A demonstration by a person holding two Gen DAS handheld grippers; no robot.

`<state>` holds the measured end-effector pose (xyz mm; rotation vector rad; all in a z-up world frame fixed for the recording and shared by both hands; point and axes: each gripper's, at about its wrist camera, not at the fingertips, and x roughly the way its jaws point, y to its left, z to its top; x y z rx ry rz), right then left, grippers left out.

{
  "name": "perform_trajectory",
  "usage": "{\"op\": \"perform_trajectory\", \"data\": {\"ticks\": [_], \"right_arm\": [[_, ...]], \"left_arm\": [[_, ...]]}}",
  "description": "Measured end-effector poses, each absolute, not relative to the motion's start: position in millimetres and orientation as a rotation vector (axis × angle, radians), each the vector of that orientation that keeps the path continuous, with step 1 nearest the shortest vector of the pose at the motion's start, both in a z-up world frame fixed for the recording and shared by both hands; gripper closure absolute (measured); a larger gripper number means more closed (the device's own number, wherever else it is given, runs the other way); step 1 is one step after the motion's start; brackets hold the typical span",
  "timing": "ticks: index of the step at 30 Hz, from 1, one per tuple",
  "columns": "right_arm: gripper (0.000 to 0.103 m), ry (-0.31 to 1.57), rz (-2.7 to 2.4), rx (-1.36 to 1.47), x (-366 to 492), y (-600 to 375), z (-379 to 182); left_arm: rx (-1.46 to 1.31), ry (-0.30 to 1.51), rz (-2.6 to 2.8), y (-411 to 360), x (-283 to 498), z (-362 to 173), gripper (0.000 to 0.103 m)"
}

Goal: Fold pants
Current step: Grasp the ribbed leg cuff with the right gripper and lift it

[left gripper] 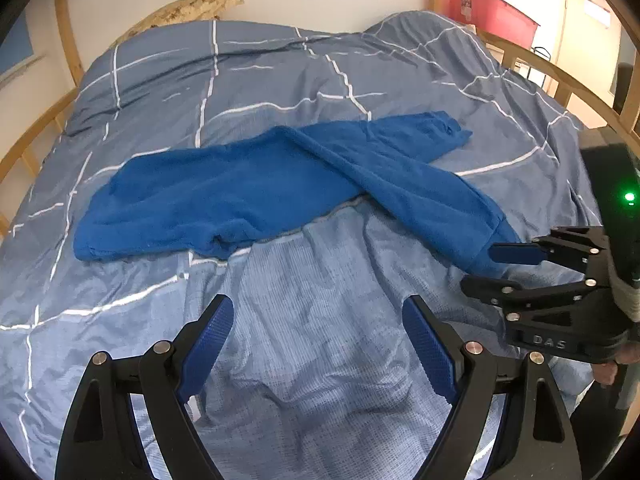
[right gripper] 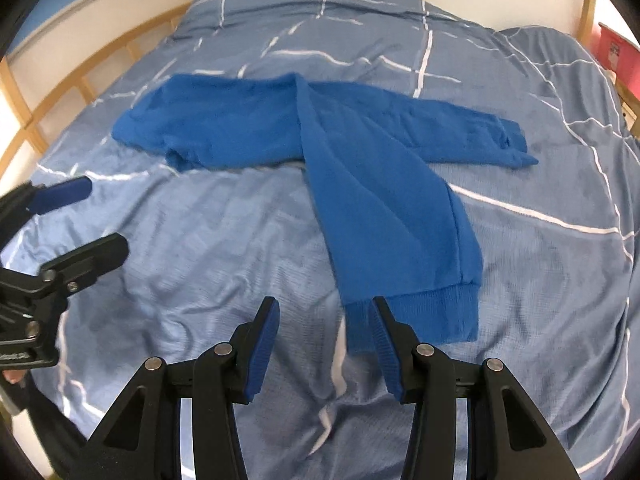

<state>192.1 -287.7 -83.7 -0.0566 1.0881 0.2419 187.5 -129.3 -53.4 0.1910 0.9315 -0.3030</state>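
The blue pants [right gripper: 332,160] lie spread on the bed [right gripper: 540,260], waist toward the slatted left side, one leg running across toward the right side and the other leg crossed over it, its ribbed cuff [right gripper: 432,312] reaching down toward the near edge. The right gripper [right gripper: 326,320] hangs just above that cuff with its jaws partly open, one fingertip at the cuff's edge, gripping nothing that I can see. The left gripper [left gripper: 318,320] hovers beside it over bare quilt near the same edge, jaws spread wide and empty.
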Motion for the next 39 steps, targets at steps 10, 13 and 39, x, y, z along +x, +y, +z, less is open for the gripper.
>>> {"op": "perform_trajectory", "data": {"ticks": [10, 13, 39], "right_arm": [[0.056, 1.103, 0.282, -0.056, 211.4, -281.1, -110.7], [0.056, 1.076, 0.251, -0.103, 210.4, -281.4, -110.9], [0.091, 0.864, 0.049, -0.233, 256.3, -350.1, -10.9]], "left_arm": [[0.182, 0.972, -0.294, -123.1, 189.1, -69.0, 0.017], [0.182, 0.976, -0.298, -123.4, 191.3, -71.0, 0.017], [0.369, 0.803, -0.387, -156.1, 277.5, -40.3, 0.017]]}}
